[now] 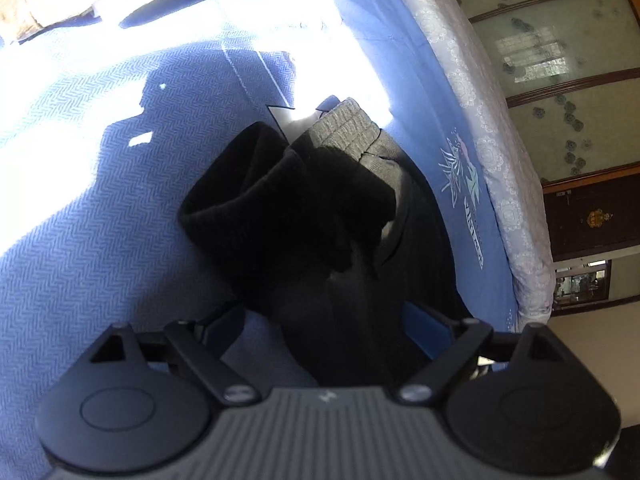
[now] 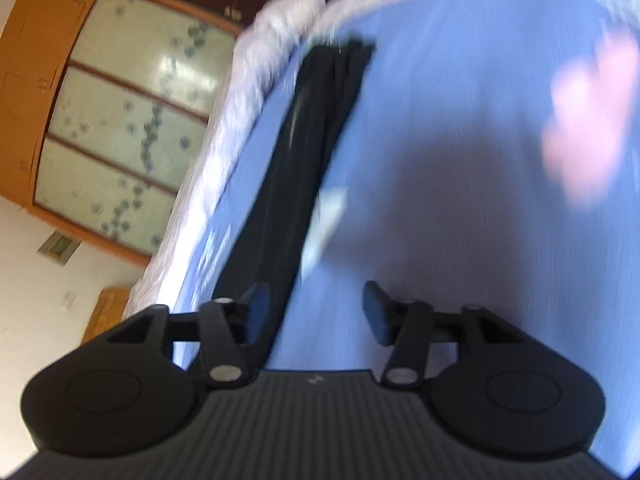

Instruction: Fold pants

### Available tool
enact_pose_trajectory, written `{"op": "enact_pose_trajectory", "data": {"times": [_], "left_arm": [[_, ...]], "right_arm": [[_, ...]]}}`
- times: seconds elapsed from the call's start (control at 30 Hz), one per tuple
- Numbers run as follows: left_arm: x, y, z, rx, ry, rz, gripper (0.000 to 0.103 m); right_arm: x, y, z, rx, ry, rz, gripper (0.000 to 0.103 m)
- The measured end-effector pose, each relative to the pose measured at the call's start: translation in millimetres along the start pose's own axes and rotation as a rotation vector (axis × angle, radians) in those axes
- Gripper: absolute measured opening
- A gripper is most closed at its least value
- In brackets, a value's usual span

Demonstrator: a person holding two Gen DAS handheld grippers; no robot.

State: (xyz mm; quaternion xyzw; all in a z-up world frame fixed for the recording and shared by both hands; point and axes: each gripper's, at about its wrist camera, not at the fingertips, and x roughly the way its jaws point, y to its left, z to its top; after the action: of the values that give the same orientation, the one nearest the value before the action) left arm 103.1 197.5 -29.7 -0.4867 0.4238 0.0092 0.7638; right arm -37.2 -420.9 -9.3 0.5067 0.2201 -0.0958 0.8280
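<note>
Black pants (image 1: pixel 312 216) lie bunched on the blue bed cover (image 1: pixel 100 200), with a grey ribbed waistband (image 1: pixel 348 128) at their far end. My left gripper (image 1: pixel 324 324) is open, its jaws set wide to either side of the black fabric, which runs down between them. In the right wrist view, which is blurred, a long black pant leg (image 2: pixel 304 152) stretches away along the bed's edge. My right gripper (image 2: pixel 316 312) is open and empty; its left finger (image 2: pixel 256 312) lies over the near end of the leg.
The mattress edge (image 1: pixel 500 184) with a white lace-pattern side runs close beside the pants. A wooden wardrobe with patterned glass doors (image 2: pixel 132 120) stands beyond it. Bright sunlight falls on the cover (image 1: pixel 280 28). A pink blurred patch (image 2: pixel 588 120) shows on the cover at right.
</note>
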Motion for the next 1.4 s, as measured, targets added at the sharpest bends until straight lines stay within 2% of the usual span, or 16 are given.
{"op": "enact_pose_trajectory", "data": {"times": [0.1,0.27,0.43,0.5,0.6,0.63,0.67,0.7,0.77,0.83,0.87,1.07,1.23,1.4], "left_arm": [[3,-4,0,0.025,-0.022,0.018,0.088],[4,-6,0,0.024,-0.041,0.036,0.085],[4,-6,-1,0.048,-0.053,0.058,0.085],[4,-8,-2,0.071,-0.059,0.072,0.085],[3,-10,-5,0.102,-0.074,0.113,0.069],[2,-11,-5,0.115,-0.077,0.133,0.054],[3,-12,-4,0.133,-0.072,0.155,0.044],[3,-12,-4,0.140,-0.067,0.162,0.041],[2,-10,-2,0.126,-0.048,0.152,0.029],[0,-9,-1,0.114,-0.037,0.148,0.027],[-2,-10,0,0.111,-0.033,0.146,0.026],[-32,-15,11,0.109,-0.026,0.084,0.024],[-67,-31,27,0.129,-0.027,0.037,0.022],[-103,-36,35,0.186,-0.053,0.061,0.022]], "right_arm": [[26,4,47,-0.037,-0.052,-0.069,0.065],[84,-6,111,-0.001,-0.095,-0.135,0.070],[127,-20,139,0.075,-0.115,-0.139,0.072],[138,-20,142,0.065,-0.127,-0.135,0.072],[153,-8,147,-0.025,-0.110,-0.170,0.072],[157,-3,149,-0.054,-0.102,-0.194,0.072],[160,2,149,-0.087,-0.098,-0.230,0.069],[162,6,150,-0.117,-0.094,-0.269,0.054],[163,9,152,-0.140,-0.076,-0.316,0.024],[152,9,150,-0.134,-0.080,-0.303,0.016],[146,12,148,-0.145,-0.095,-0.306,0.015],[83,27,131,-0.182,-0.158,-0.291,0.014],[24,36,123,-0.164,-0.188,-0.276,0.014],[-29,28,103,-0.129,-0.191,-0.259,0.014]]}}
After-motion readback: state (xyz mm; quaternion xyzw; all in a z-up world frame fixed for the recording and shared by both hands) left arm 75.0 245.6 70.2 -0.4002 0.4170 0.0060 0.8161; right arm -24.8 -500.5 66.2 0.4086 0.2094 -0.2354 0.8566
